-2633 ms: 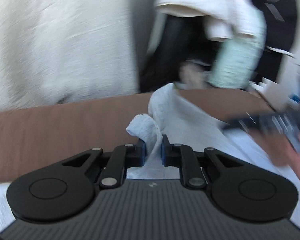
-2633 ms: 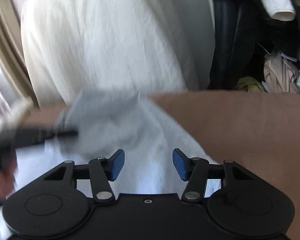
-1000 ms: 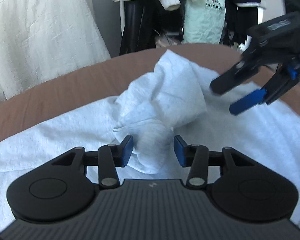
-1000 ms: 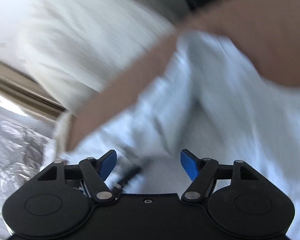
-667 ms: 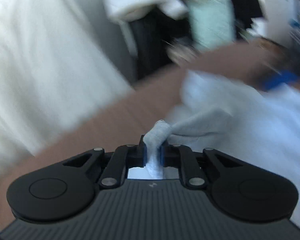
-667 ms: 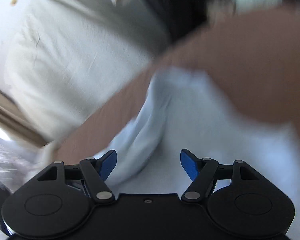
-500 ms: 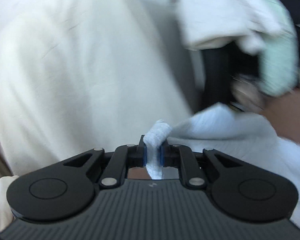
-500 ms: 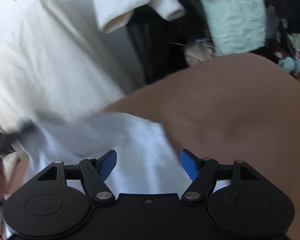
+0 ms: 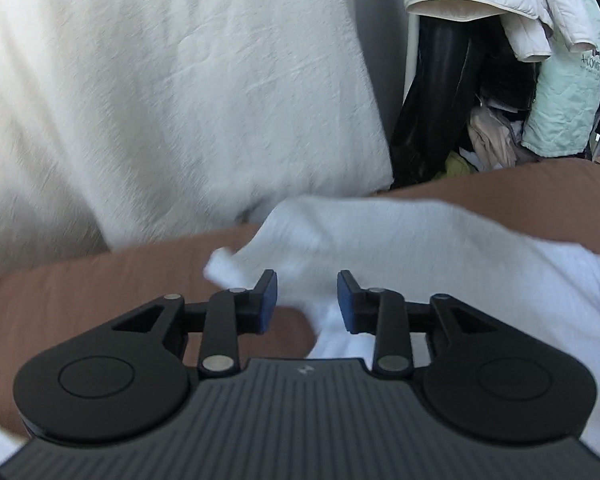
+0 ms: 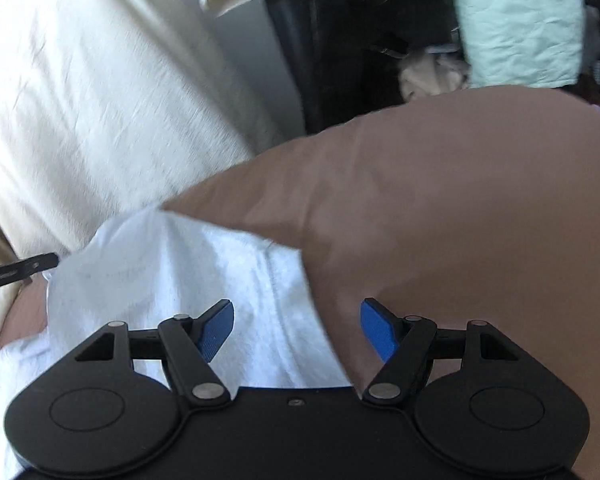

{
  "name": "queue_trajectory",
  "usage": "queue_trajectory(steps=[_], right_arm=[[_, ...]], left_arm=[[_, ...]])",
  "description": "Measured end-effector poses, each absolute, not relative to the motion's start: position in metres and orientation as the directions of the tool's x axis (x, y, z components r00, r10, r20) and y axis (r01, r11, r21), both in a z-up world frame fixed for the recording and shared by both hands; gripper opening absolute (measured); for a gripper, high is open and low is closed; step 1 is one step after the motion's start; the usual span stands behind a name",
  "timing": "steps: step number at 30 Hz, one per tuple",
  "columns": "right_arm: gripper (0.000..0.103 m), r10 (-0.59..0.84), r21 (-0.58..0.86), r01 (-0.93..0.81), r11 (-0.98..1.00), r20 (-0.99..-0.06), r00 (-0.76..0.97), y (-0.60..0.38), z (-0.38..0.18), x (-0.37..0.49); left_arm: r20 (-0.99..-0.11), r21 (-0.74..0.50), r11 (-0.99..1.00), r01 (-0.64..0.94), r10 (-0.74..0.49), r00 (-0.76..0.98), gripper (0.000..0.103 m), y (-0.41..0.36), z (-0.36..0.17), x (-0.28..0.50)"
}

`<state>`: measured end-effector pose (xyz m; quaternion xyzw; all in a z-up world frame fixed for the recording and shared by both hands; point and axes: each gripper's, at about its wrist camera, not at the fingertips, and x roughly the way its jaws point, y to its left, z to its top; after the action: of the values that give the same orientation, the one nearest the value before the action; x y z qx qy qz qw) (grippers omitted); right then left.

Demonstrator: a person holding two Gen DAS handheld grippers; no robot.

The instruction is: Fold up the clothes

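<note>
Spreading across the brown bench (image 9: 100, 280), the white garment (image 9: 440, 248) is lying partly flattened, with one corner flopping loose just ahead of the left hand-held gripper (image 9: 306, 300). That corner was pinched tight between the blue pads half a second ago; now the jaws are standing partly apart, having just been opening, and the cloth is lying under and past them without either pad pressing on it. Judging from this, a drag or fold stroke is ending and the fabric is being laid down for the next grasp. The right hand-held gripper (image 10: 296, 332) is hovering with its jaws wide and nothing between them, sitting over the garment's right edge where white cloth is meeting bare brown surface. Behind the bench a cream curtain (image 9: 160, 80) is hanging, and to its right a cluttered rack of hanging clothes (image 9: 500, 8) is filling the corner, a mint-green quilted item (image 9: 564, 92) among them.
</note>
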<state>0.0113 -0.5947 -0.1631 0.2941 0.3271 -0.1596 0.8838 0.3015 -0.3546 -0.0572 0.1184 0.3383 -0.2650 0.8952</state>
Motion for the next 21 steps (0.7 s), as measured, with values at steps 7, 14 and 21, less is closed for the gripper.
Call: queue_trajectory(steps=[7,14,21], right_arm=[[0.031,-0.254,-0.003,0.358,0.934,-0.710,0.657,-0.539,-0.158,0.088],[0.009,-0.541,-0.137,0.574,0.807,-0.560,0.627,-0.550,-0.122,0.072],[0.034,-0.411,0.162,0.651,0.742,-0.657,0.632,-0.597,-0.148,0.049]], left_arm=[[-0.674,0.099,0.866,0.491,-0.304,0.673,0.042,-0.252,-0.029,0.287],[-0.707,0.065,0.917,0.393,-0.235,0.667,0.042,-0.165,-0.034,0.292],[-0.775,0.042,0.956,0.292,-0.153,0.613,0.042,-0.111,-0.082,0.294]])
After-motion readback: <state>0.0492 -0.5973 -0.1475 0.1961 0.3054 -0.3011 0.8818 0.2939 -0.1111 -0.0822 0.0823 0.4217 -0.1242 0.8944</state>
